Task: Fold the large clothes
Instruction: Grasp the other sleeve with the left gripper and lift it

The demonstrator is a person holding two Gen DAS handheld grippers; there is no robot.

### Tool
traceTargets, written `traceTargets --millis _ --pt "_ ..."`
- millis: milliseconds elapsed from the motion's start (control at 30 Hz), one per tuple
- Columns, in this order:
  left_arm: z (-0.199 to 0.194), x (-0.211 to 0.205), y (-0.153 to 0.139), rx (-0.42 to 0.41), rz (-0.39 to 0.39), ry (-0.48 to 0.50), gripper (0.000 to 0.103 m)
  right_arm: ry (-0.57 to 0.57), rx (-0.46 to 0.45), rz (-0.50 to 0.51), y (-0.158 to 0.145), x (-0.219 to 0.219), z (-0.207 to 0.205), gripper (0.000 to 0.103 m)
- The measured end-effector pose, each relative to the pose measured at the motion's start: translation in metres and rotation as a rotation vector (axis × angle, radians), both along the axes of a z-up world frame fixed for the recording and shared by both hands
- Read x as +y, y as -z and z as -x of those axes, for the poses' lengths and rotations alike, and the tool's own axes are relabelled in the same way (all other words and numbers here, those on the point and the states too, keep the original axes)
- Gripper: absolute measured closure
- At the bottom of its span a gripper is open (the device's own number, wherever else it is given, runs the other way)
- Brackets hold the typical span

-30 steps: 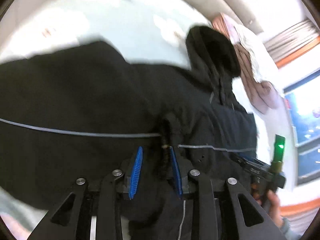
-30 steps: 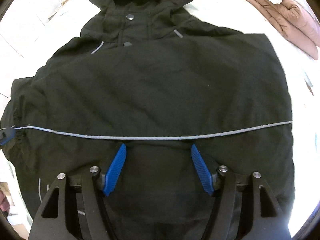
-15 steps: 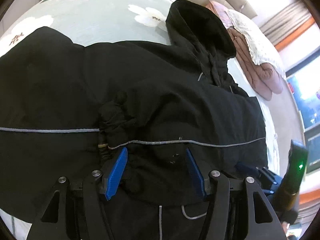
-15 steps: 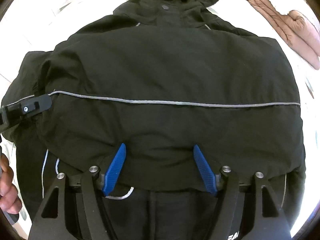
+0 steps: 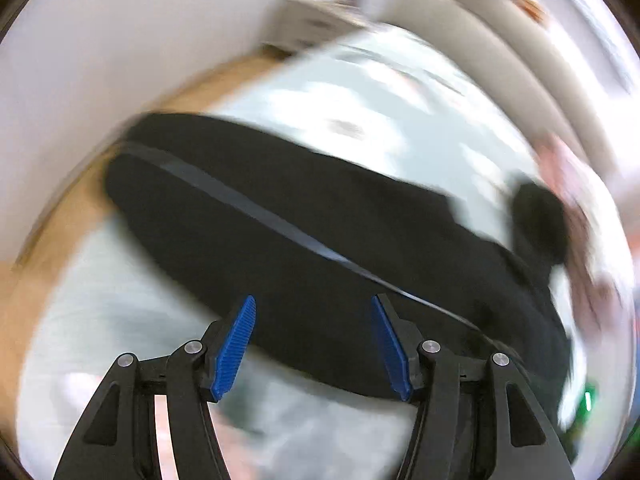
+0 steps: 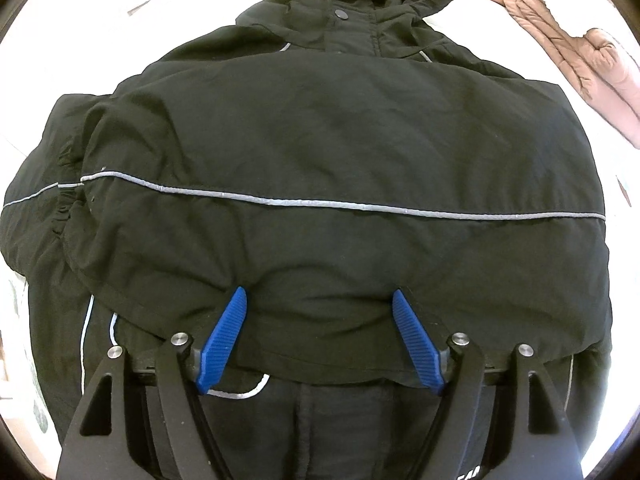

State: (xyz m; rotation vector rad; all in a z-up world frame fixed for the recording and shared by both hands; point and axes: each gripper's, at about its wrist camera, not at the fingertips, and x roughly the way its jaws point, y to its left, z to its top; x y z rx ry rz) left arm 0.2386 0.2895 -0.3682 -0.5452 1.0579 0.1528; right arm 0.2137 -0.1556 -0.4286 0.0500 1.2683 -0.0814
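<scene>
A large black hooded jacket (image 6: 320, 152) with a grey reflective stripe (image 6: 320, 203) lies spread on the bed, hood at the far end. One sleeve is folded across its body. My right gripper (image 6: 320, 300) is open and empty, its blue fingers over the lower edge of the folded part. In the blurred left wrist view the jacket (image 5: 320, 240) stretches across the middle, with its hood at the right. My left gripper (image 5: 312, 312) is open and empty above the jacket's near edge.
A pink padded garment (image 6: 568, 36) lies at the far right of the bed. The pale floral bedsheet (image 5: 360, 92) shows beyond the jacket. A wooden floor strip (image 5: 60, 216) and a white wall lie to the left.
My left gripper let go of the sleeve cuff, opened wide and swung away to the left. My right gripper stayed open and moved slightly nearer the jacket.
</scene>
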Motion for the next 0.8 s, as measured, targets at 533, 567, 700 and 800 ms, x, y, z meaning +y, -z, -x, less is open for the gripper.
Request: traceTargets --millis 533,567,700,800 --pt "-0.028 0.115 0.072 -0.039 0.210 -0.313 0.059 -0.007 0.012 0.018 0.003 0.009 -0.010 0.016" --pt "-0.030 0.114 0.070 -0.053 0.196 -0.301 0.070 -0.006 0.012 0.019 0.003 0.011 -0.010 0.016" --pt "-0.023 0.097 0.035 -0.135 0.114 -0.233 0.083 -0.009 0.009 0.017 0.005 0.010 -0.010 0.016" --pt "-0.020 0.070 -0.004 -0.214 0.049 -0.158 0.084 -0.016 0.010 0.013 0.005 0.007 -0.010 0.015"
